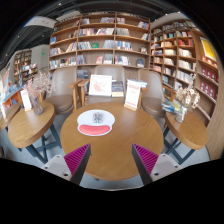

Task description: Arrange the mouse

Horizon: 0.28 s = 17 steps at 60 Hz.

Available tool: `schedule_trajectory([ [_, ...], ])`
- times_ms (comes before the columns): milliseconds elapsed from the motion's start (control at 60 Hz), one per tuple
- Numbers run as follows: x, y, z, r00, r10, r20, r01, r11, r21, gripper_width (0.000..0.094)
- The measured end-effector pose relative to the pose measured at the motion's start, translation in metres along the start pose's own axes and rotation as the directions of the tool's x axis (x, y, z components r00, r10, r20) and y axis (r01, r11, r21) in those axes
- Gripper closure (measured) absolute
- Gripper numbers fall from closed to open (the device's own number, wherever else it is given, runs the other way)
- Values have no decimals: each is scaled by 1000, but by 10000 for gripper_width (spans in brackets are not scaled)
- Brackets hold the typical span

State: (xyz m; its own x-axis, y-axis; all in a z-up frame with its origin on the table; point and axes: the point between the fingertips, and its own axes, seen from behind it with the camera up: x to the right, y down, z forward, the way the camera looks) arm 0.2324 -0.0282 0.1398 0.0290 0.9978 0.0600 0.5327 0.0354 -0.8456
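The claw (111,158) hangs open and empty at the frame's bottom, pads apart, likely lining up an approach. At centre, the mouse (97,119) rests on a white mat (95,123) on the round wooden table (115,145). Bookshelves (100,42) fill the top.

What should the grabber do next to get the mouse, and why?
Probably ease the gripper forward and slightly left, lowering toward the mouse. Its fingers are open and hold nothing. What looks like the red mouse lies well beyond them on a white oval pad on the round wooden table, nearer the left finger's line than the right's.
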Motion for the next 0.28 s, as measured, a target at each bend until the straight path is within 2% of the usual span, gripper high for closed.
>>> schedule_trajectory([
  [167, 1, 2, 1, 1000, -1, 5, 1, 1000, -5, 85],
  [283, 11, -4, 1, 1000, 3, -22, -2, 1000, 16, 83],
])
